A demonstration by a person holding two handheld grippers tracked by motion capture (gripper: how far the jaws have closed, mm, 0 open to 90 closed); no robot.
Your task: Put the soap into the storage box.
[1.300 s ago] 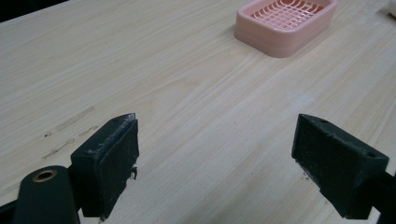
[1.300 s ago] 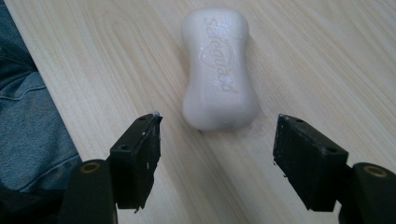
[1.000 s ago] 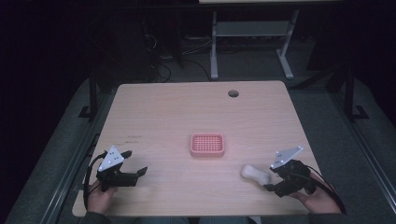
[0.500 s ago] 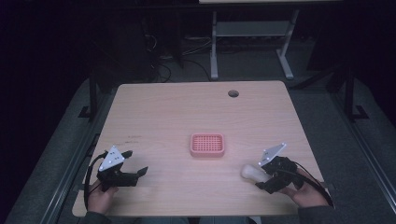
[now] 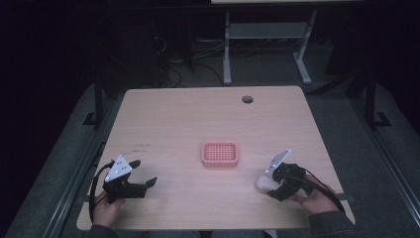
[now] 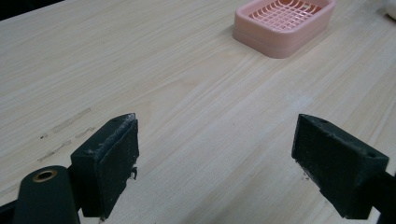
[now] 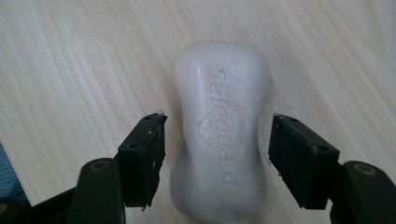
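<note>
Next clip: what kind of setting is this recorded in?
Probably a lab or workshop data-collection station, not a home: a bare wooden table with a cable hole, cables on the grey floor behind it, and only a pink soap dish and a white soap bar as props.

The high view looks forward and down over the whole table [image 5: 188, 114]. The left gripper view sits low, facing toward 1 o'clock at the pink soap dish [image 6: 284, 24], shared with the high view. The right gripper view looks steeply down, very close on the soap bar [image 7: 220, 126].
</note>
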